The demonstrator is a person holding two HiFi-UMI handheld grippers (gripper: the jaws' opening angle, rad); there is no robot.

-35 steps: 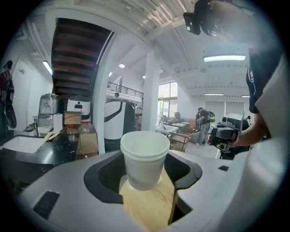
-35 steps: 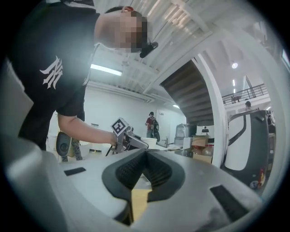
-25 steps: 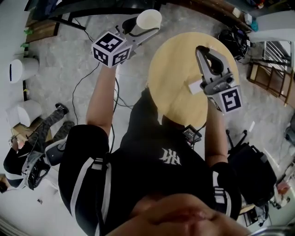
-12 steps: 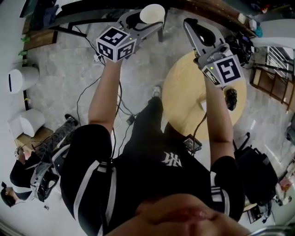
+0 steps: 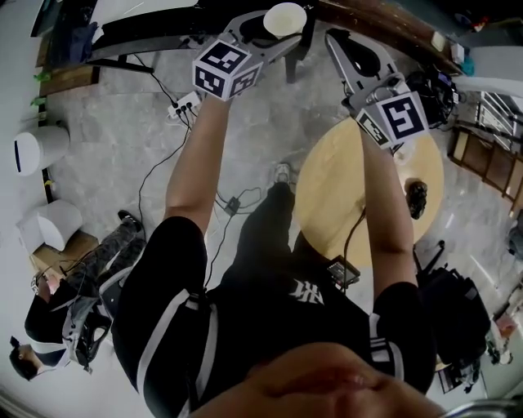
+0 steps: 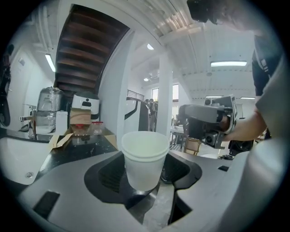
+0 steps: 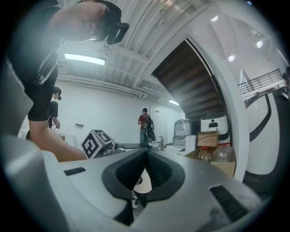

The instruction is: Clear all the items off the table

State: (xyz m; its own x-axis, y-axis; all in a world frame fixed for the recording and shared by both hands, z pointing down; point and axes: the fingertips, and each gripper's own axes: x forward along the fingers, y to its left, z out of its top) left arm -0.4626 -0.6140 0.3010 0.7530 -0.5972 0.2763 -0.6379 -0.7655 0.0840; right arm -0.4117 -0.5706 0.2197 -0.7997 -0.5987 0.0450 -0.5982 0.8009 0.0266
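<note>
- Both of the person's arms reach straight out towards the top of the head view, with one gripper in each hand.
- The left gripper (image 5: 274, 31) is at the top middle of the frame, over the grey floor (image 5: 122, 106) and off to the left of the bench (image 5: 335, 204).
- It holds a white paper cup (image 5: 284, 18). The cup stands upright between the two jaws, and they squeeze its sides.
- In the left gripper view, the cup sits in the middle of the frame with its open top up.
- The right gripper (image 5: 335, 41) is just to the right of the left one, past the top edge of the round wooden bench.
- Its jaws are closed tight, pad against pad, as the right gripper view shows.
- The right arm lies over the bench.
- A small dark thing (image 5: 417, 198) lies on the bench near its right edge. It is too small to tell what it is.
</note>
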